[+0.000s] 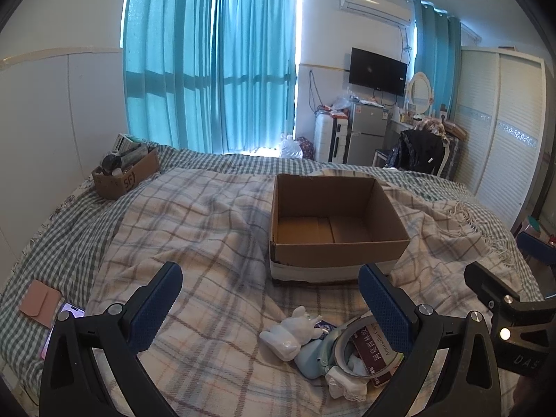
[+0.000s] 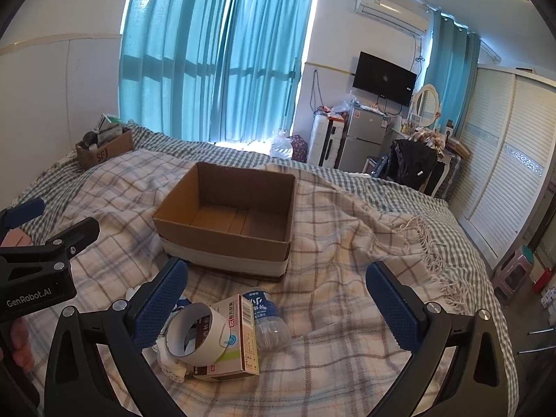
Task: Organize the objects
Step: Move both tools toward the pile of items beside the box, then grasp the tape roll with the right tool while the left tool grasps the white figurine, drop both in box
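Both grippers, left gripper (image 1: 270,307) and right gripper (image 2: 277,302), gape empty over clutter on the plaid bed blanket (image 2: 347,243); the brown cardboard box (image 2: 226,222) awaits, unfilled.

"GenRobot.AI" on left tool (image 2: 34,239), "SF" on far box (image 2: 104,149)

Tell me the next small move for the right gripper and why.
Probably lower the open right gripper onto the white tape roll topping the pile. The brown cardboard box beyond looks empty, and both the right and the left gripper hold nothing.
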`<state>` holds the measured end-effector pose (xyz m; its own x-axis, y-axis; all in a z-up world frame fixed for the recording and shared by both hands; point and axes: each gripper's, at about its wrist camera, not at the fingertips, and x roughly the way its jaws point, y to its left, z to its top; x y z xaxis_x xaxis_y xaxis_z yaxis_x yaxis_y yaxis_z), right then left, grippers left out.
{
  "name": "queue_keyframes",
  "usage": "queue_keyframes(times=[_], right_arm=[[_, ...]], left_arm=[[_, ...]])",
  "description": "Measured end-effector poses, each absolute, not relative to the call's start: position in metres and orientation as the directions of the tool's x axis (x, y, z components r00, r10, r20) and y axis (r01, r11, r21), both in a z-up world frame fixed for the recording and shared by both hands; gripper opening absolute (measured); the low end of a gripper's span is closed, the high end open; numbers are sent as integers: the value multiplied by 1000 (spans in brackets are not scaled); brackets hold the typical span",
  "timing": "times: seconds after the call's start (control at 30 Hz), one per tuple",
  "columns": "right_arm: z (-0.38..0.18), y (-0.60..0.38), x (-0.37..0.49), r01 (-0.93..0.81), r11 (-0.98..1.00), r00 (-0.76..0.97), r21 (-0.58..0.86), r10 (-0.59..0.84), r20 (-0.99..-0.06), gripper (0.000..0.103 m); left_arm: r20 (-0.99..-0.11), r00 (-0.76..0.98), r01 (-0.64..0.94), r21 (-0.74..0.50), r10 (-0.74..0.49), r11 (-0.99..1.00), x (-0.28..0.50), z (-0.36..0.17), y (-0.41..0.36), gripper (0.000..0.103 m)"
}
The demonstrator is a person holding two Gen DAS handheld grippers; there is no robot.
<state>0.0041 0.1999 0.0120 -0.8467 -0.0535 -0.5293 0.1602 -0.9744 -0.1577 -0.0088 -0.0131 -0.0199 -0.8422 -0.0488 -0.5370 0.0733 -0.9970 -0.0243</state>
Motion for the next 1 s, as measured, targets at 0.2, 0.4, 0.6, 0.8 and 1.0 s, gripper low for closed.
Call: queue_keyframes(times=[0.2, 0.4, 0.6, 0.8, 1.0], right_arm=[[-19, 179, -8, 231, -956, -807, -182, -84, -585, 103], [-88, 164, -39, 315, -930, -652, -189, -68, -755, 63], [-82, 171, -43, 328, -927, -672, -180, -95, -735, 8], [-54, 196, -67, 309, -939, -689, -150, -112, -716, 6], [-57, 207, -76, 317, -943, -682, -106, -149, -716, 7]], left_arm=[[-569, -816, 112, 8, -97, -994, -21, -37, -19, 103], [-673, -731, 113, 42, -111, -993, -47, -77, -16, 103], [-771, -626, 103, 64, -115, -993, -71, -118, -14, 103], [-846, -523, 64, 82, -103, -995, -91, -148, -4, 103], [-874, -478, -24, 111, -86, -994, -108, -176, 21, 87]])
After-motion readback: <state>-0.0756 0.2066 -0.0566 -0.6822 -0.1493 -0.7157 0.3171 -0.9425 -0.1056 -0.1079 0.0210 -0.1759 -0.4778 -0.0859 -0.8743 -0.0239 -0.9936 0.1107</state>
